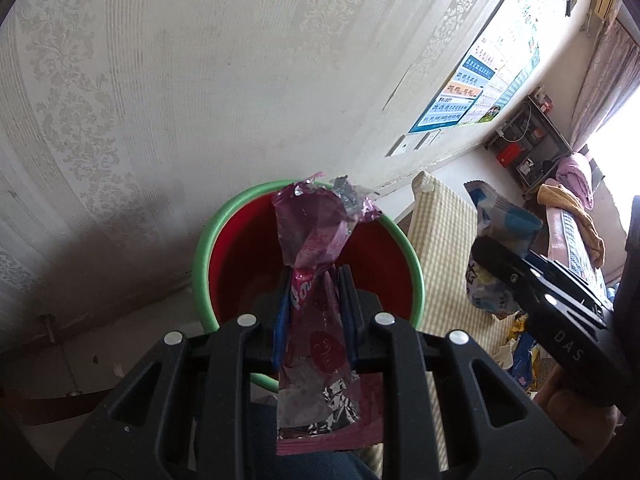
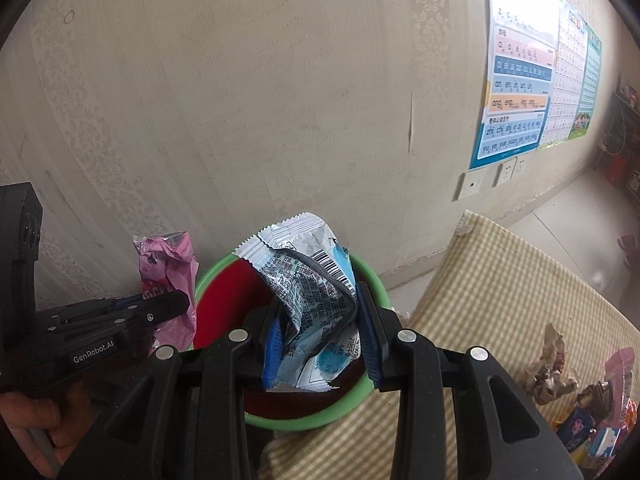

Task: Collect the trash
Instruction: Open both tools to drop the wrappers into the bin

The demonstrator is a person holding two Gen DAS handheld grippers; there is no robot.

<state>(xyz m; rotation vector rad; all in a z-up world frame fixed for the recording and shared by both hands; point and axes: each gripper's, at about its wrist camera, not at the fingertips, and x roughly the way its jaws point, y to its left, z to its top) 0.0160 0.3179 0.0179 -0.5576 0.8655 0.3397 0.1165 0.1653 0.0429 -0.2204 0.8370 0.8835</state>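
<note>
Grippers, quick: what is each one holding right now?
Left gripper: shut on a crumpled purple-pink foil wrapper.
Right gripper: shut on a crumpled white-and-blue plastic snack wrapper.

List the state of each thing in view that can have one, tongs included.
Left tongs: shut on the pink wrapper.
Pink wrapper: crumpled, held over the bin.
Right tongs: shut on the blue-white wrapper.
Blue-white wrapper: crumpled, held over the bin.
Bin: upright, open-topped; contents hidden.
Leftover wrappers: lying loose on the checked cloth.
</note>
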